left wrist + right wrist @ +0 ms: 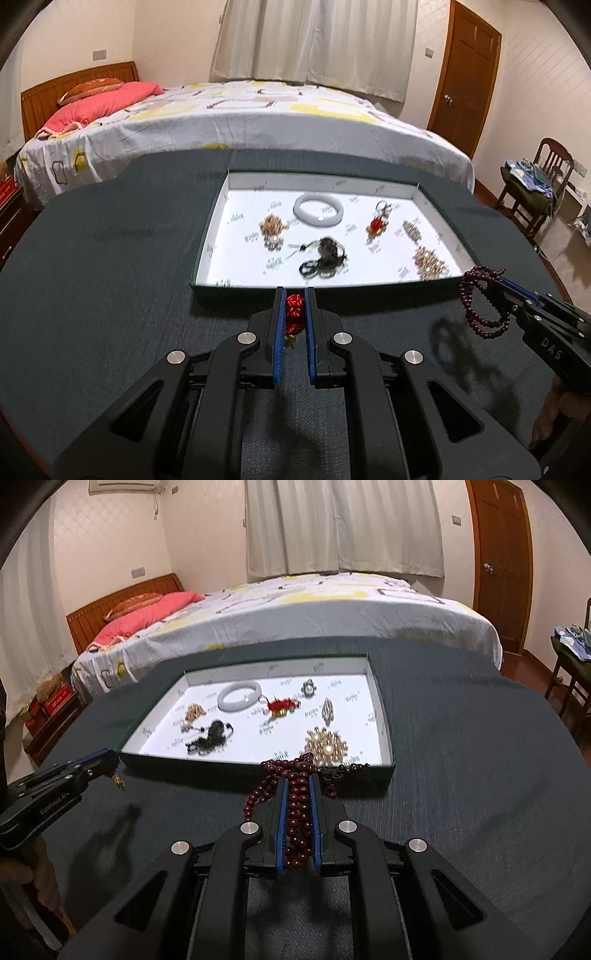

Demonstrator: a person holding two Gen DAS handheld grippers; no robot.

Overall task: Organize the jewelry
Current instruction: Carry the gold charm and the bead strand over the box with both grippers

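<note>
Left claw squeezed shut on a red knot charm, held just in front of the near wall of the tray. Right claw squeezed shut on a dark bead string, also just short of the near wall, over the dark cloth.

Looked light and floppy, that bead string, with loops hanging down on the left side of the fingers and a tassel end spilling to the right. Probably slippery, round beads, so best pinched across several strands at once, as done here. Could snag on the tray wall if dragged low.

Looked soft and squashy, the red knot, with a little gold bit dangling under it. Easy to hold by the fat middle.

Sat flat and shallow on the cloth, the tray, white inside. Held a white bangle near the back, another red charm, a black cord piece near the front, and 3 or 4 small gold sparkly pieces, all lying apart from each other. Plenty of bare white floor left near the front for 2 more things.
</note>
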